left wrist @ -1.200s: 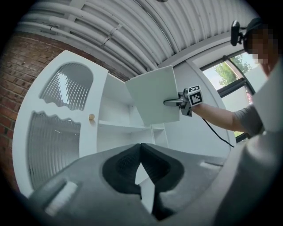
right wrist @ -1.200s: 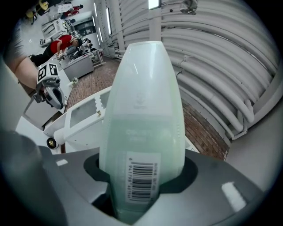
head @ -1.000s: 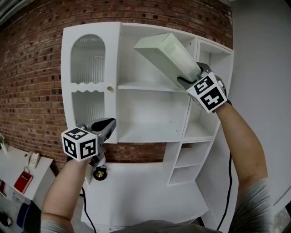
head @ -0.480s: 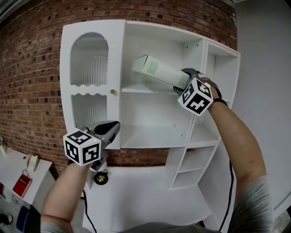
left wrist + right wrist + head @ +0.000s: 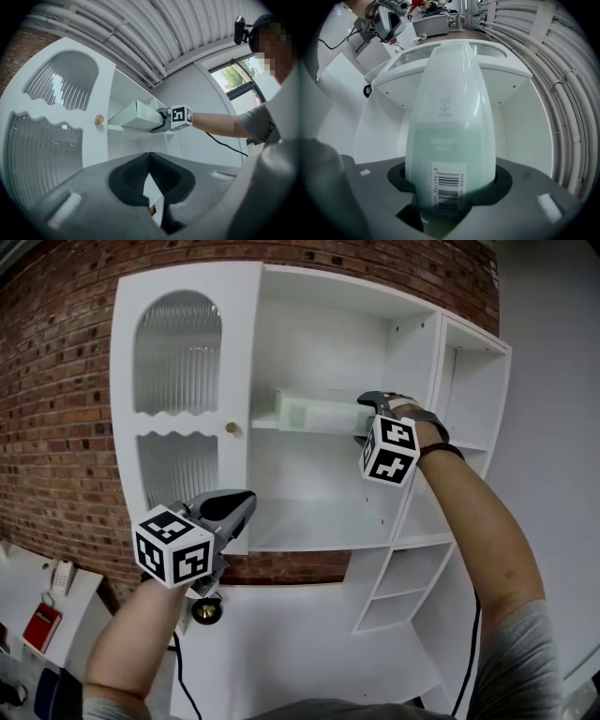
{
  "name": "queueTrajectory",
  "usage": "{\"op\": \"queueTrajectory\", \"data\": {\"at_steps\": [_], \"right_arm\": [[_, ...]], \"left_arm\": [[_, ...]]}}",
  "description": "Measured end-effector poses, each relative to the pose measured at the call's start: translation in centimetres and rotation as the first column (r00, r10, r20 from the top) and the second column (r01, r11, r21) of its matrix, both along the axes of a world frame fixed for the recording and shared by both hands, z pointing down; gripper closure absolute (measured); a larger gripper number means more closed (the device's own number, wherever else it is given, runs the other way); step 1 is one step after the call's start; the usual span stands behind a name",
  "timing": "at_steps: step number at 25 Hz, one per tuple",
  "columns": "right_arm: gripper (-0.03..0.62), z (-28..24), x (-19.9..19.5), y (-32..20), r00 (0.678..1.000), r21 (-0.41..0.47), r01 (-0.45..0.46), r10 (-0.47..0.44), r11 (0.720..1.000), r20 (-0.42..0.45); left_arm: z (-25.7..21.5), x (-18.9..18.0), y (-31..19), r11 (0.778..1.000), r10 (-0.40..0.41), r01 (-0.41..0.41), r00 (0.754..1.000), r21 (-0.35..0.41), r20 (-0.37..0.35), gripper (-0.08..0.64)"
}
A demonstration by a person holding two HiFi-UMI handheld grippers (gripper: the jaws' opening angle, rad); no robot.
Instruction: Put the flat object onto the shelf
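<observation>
Holding one item: a pale green flat box (image 5: 314, 414), clamped by its near end in my right gripper (image 5: 361, 420). The jaws have just eased a little wider, with the box still between them.

Change from a second ago: the box was in the upper middle of the frame, tilted with its far end high. It now lies level and lower, at the height of the upper shelf (image 5: 260, 424), far end pointing left. The marker cube (image 5: 388, 450) on that gripper has rolled round. My left gripper (image 5: 239, 507), lower left of the frame, has shifted only slightly. Its jaws meet at the tips and carry nothing.

Surroundings:
- White cabinet (image 5: 309, 634) against a brick wall (image 5: 56, 409).
- Ribbed glass door (image 5: 178, 362) with a round knob (image 5: 231, 428), left of the open compartment, close to the box's far end.
- Upright divider (image 5: 415, 427) just right of my right gripper.
- Red object (image 5: 42, 626) on a white surface, bottom left corner.

View differences: the head view does not settle whether the box touches the shelf. The left gripper view shows the box from below and to one side, its underside close over the shelf's front edge, plus ceiling pipes (image 5: 117, 28) and a window (image 5: 234, 77). The right gripper view alone shows a barcode label (image 5: 447, 187) on the box's near end.
</observation>
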State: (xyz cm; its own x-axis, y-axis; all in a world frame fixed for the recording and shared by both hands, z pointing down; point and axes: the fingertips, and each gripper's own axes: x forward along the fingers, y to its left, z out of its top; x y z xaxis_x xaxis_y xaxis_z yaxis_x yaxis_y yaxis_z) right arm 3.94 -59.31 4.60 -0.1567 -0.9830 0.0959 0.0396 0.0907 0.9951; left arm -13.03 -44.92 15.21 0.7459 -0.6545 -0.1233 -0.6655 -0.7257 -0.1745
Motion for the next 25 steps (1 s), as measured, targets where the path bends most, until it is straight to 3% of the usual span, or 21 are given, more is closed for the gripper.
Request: {"op": "queueTrajectory", "data": {"at_steps": [12,14,16,25], "right_arm": [[0.288,0.4,-0.3,-0.8,0.999,-0.134,0.030,-0.026,0.991,0.033],[0.163,1.1,-0.6,-0.5,0.998,-0.233,0.039,-0.026,0.972,0.059],[0.164,1.3,-0.8,-0.5,0.996,-0.290,0.044,-0.022,0.956,0.081],[0.153,1.4,-1.8,-2.9,0.998,-0.283,0.034,-0.017,0.959,0.064]], "left_arm": [[-0.8,1.4,-2.8,0.998,0.054,-0.054,0.998,0.013,0.019,0.561],[-1.0,1.7,-3.0,0.998,0.066,-0.066,0.998,0.019,0.022,0.561],[-1.1,1.9,-3.1,0.997,0.076,-0.077,0.997,0.025,0.023,0.561],[-1.3,2.3,-3.8,0.993,0.109,-0.110,0.994,0.031,0.031,0.561]]}}
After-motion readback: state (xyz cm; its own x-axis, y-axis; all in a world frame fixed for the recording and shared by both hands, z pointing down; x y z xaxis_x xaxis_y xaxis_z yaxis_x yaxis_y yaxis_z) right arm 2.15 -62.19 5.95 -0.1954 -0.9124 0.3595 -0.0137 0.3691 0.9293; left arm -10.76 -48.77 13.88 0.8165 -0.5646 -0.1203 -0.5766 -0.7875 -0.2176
